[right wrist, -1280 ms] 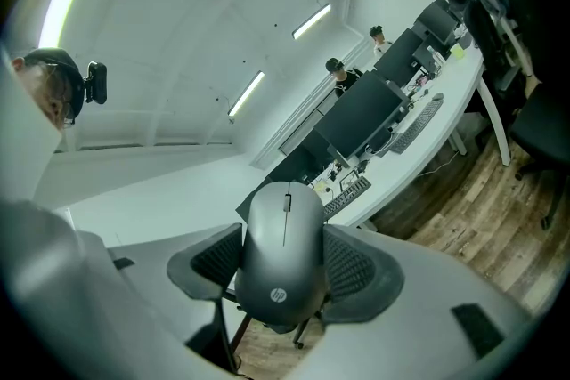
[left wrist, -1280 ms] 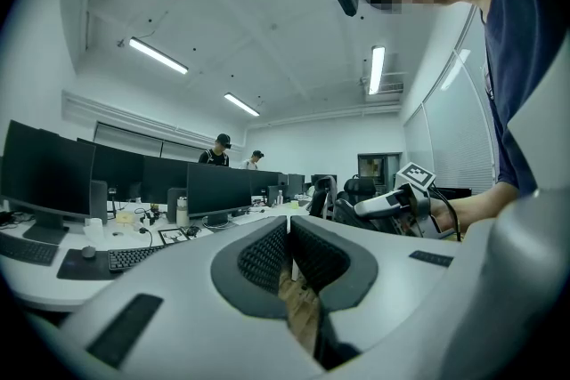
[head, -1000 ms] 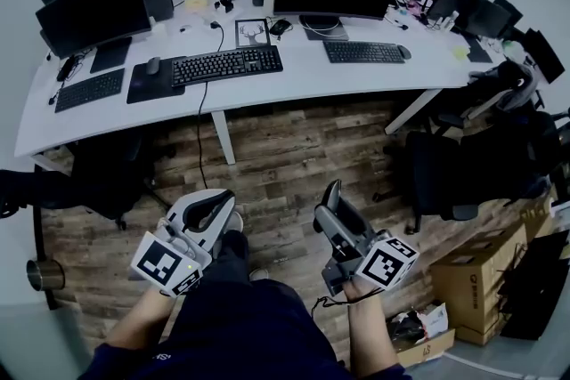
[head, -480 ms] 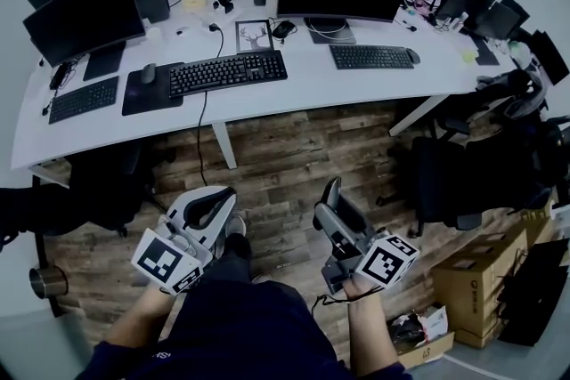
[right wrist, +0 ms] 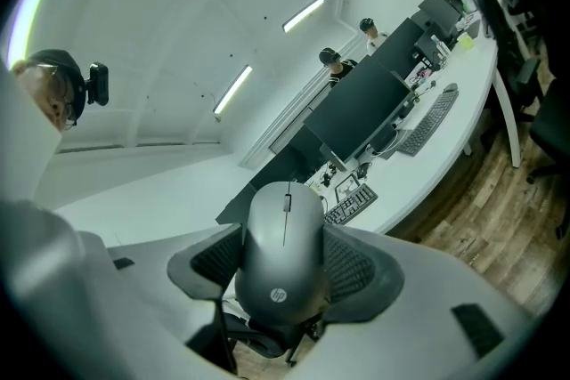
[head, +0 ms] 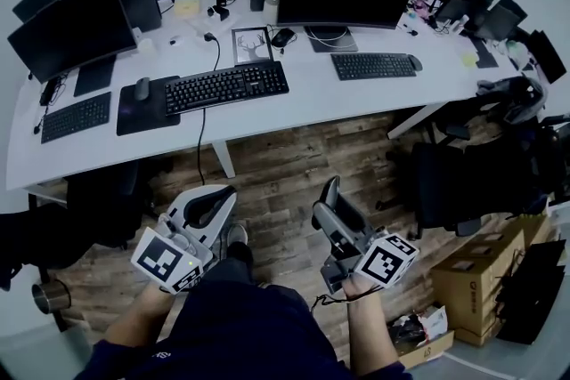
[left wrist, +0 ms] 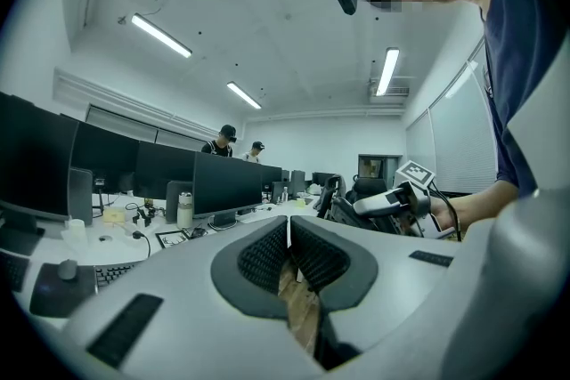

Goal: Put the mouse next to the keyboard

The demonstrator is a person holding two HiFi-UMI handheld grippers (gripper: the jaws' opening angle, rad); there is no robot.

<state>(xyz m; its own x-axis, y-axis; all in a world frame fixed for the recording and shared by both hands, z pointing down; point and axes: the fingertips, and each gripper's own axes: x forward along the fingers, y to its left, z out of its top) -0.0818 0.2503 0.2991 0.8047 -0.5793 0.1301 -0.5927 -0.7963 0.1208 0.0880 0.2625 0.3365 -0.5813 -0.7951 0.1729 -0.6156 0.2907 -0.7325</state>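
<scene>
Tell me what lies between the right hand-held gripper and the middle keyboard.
In the head view, wooden floor and the white desk's front strip separate the right hand-held gripper, holding the mouse, from the middle keyboard.

Head camera looks down; gripper cameras face the shared desk [head: 312, 93].

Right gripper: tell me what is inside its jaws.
A grey mouse sits between the right gripper's pads, which press on its two sides, with its top facing the camera. Its underside is turned away and cannot be seen; the mouse covers the pads' inner faces.
</scene>
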